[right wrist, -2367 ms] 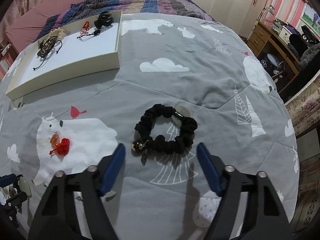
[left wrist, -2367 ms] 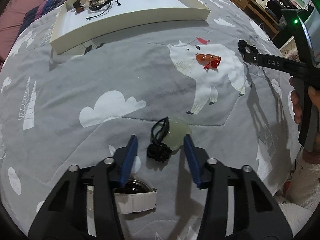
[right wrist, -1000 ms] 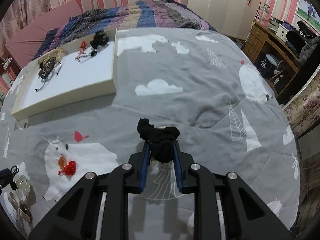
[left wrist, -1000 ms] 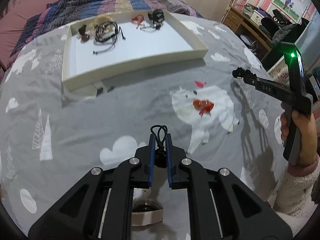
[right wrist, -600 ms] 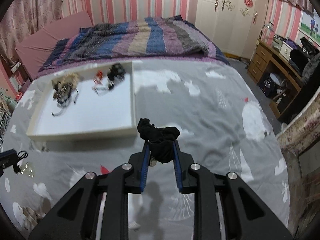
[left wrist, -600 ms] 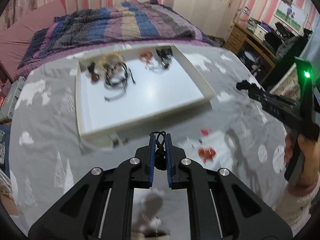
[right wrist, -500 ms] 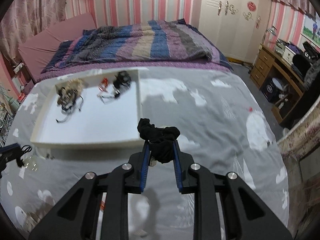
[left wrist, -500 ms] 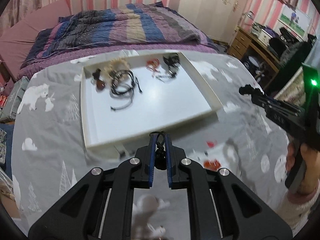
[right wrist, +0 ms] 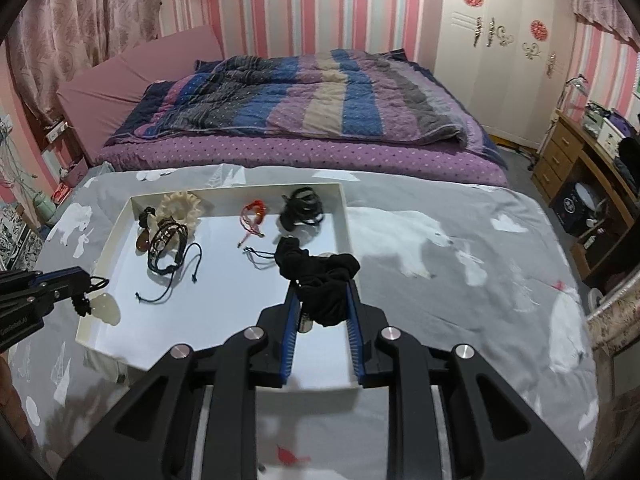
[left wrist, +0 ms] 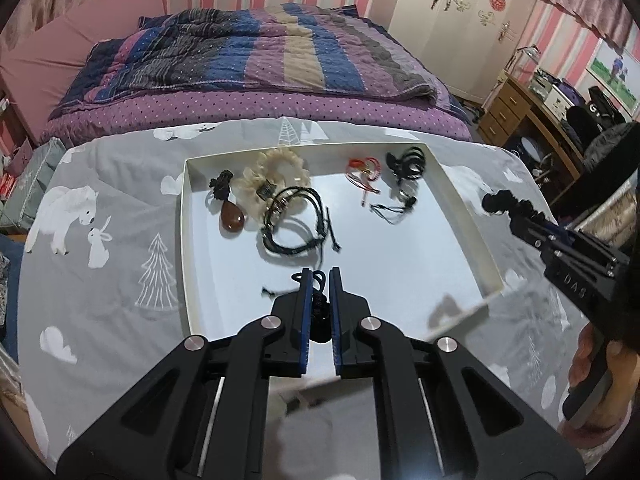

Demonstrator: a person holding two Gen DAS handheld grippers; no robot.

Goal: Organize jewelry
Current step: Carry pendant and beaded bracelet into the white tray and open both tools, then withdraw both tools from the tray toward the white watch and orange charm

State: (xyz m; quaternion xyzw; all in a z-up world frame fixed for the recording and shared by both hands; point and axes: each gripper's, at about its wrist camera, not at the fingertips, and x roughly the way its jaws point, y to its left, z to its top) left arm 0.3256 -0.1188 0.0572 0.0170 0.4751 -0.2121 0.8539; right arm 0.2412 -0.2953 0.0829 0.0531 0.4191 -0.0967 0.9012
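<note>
My left gripper (left wrist: 319, 277) is shut on the black cord (left wrist: 319, 300) of a pale jade pendant (right wrist: 105, 309), which dangles below the fingers over the white tray's near left corner. In my right gripper (right wrist: 322, 294), shut, is a black scrunchie (right wrist: 320, 280), held above the right side of the tray (right wrist: 346, 220). The tray (left wrist: 185, 240) holds a cream scrunchie (left wrist: 276, 172), a brown drop pendant (left wrist: 232, 218), black cord bracelets (left wrist: 294, 222), a red cord charm (left wrist: 364, 172) and a black tangle (left wrist: 406, 162). The right gripper (left wrist: 514, 218) shows at the tray's right rim.
The tray lies on a grey quilt (left wrist: 120, 264) printed with bears and trees. Behind it is a bed with a striped blanket (right wrist: 304, 96). A wooden desk (right wrist: 576, 160) stands at the far right. A person's hand (left wrist: 588, 364) grips the right tool.
Both grippers have risen off the quilt and travelled toward the tray with their loads. They now hang over the tray instead of the quilt.
</note>
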